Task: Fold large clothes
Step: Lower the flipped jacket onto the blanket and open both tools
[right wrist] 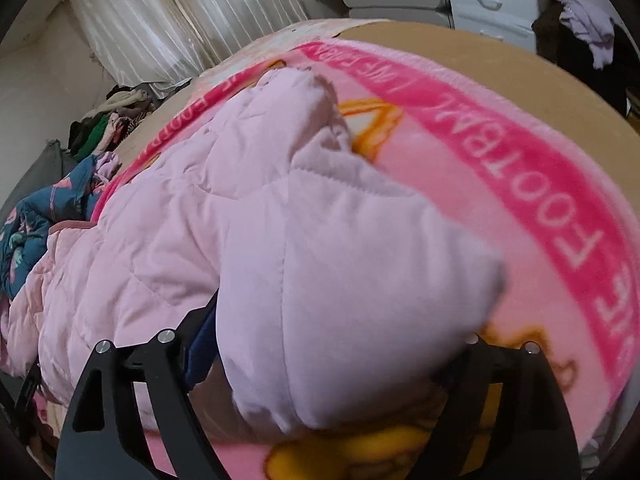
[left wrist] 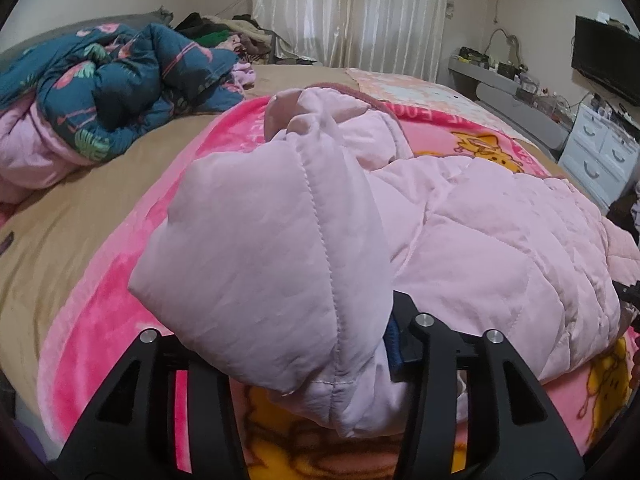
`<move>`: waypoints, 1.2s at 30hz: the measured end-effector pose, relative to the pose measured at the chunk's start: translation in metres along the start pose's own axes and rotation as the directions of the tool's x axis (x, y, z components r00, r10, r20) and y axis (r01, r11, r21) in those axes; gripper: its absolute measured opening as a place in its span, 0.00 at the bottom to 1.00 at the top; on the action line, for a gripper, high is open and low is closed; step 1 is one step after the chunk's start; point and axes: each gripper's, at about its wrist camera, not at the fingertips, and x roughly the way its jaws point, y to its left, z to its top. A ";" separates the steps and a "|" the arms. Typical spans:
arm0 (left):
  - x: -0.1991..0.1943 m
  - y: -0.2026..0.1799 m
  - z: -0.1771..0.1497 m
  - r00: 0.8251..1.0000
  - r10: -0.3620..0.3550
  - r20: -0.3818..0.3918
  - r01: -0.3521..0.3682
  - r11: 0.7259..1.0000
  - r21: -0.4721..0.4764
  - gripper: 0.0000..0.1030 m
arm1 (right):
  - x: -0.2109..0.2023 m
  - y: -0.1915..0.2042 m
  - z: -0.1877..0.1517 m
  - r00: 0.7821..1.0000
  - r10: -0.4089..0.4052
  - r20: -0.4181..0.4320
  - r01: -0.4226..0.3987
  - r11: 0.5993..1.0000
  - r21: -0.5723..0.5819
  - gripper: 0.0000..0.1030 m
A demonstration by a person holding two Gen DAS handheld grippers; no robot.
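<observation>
Nearest, left gripper (left wrist: 316, 364): fingers closed on a padded fold of the pale pink quilted jacket (left wrist: 480, 232), cloth bulging over the fingertips. Right gripper (right wrist: 320, 368): fingers likewise pinched on a puffed corner of the same jacket, tips buried in fabric. Jacket spread across the pink cartoon blanket (left wrist: 100, 300), toward the near edge of the bed (left wrist: 48, 240). Judged soft, bulky, light, slightly slick, springy enough to unfold; best gripped at stitched seams or hem edges, not mid-panel. Beyond, toward the far left corner of the bed: rumpled teal floral quilt (left wrist: 120, 76), then a heap of dark clothes (left wrist: 216, 28). Farthest: white drawer unit (left wrist: 600, 152), drawers closed, contents hidden.
</observation>
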 end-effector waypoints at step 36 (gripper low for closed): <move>-0.171 0.041 -0.030 0.984 0.055 0.171 -0.034 0.992 -0.122 0.91 | -0.206 0.042 -0.095 0.916 0.143 0.376 0.010 0.927 -0.376 0.96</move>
